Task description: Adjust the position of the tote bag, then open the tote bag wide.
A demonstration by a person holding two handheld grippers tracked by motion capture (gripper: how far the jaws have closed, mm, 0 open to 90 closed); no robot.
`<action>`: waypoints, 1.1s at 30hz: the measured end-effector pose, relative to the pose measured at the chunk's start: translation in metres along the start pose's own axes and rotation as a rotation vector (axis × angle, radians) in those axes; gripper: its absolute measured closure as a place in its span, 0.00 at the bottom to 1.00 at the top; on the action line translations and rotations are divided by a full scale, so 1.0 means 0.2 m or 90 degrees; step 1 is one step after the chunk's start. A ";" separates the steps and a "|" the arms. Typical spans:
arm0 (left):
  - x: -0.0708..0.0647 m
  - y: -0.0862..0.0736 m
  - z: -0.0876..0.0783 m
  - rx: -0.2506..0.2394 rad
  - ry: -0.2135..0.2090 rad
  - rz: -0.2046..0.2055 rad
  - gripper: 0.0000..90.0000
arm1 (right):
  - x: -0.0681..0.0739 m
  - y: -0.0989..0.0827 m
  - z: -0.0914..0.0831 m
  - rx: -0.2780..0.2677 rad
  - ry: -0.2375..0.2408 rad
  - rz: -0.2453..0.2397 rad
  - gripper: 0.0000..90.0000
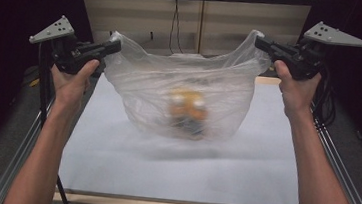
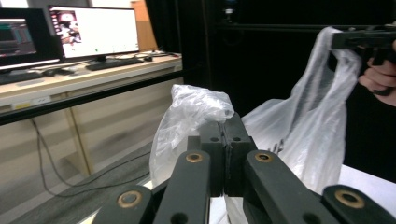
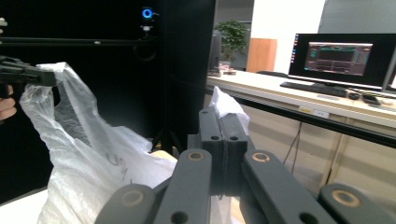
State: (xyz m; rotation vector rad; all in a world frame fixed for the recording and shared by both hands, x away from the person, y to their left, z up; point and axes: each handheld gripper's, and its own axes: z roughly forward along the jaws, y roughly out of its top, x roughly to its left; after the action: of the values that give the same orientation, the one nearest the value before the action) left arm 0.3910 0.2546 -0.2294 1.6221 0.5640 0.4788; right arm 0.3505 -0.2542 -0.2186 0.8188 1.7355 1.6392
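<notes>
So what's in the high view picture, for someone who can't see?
Two hand-held grippers, left gripper and right gripper, lift a clear plastic bag by its handles above a white table. A blurry yellow object sits inside.

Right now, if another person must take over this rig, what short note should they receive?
Left gripper: shut on the left handle of the plastic bag, held up in the air.
Right gripper: shut on the right handle, also raised.
The bag hangs between the two grippers above the white table, mouth stretched open. An orange-yellow item sits at the bottom of the bag; it is blurred, so I cannot identify it.
Done: both handles gripped, bag lifted.
Left: probably carry or set down the bag; keep both grips closed so it does not drop.
</notes>
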 end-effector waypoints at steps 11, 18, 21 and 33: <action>0.08 -0.03 -0.02 -0.005 0.031 -0.028 1.00 | -0.09 -0.04 -0.05 0.012 -0.043 0.014 1.00; 0.07 -0.07 0.08 0.039 0.027 -0.018 1.00 | -0.08 -0.07 -0.02 0.039 -0.042 -0.002 1.00; 0.08 -0.10 0.09 0.047 0.024 -0.018 1.00 | -0.08 -0.10 -0.01 0.051 -0.044 -0.002 1.00; 0.11 -0.22 0.07 0.080 0.041 -0.033 1.00 | -0.07 -0.27 -0.07 0.089 -0.064 0.006 1.00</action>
State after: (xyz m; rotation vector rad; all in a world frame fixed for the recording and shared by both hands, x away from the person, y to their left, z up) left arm 0.4134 0.2622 -0.2743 1.7115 0.6940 0.4667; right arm 0.3461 -0.2769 -0.2725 0.9584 1.7926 1.4689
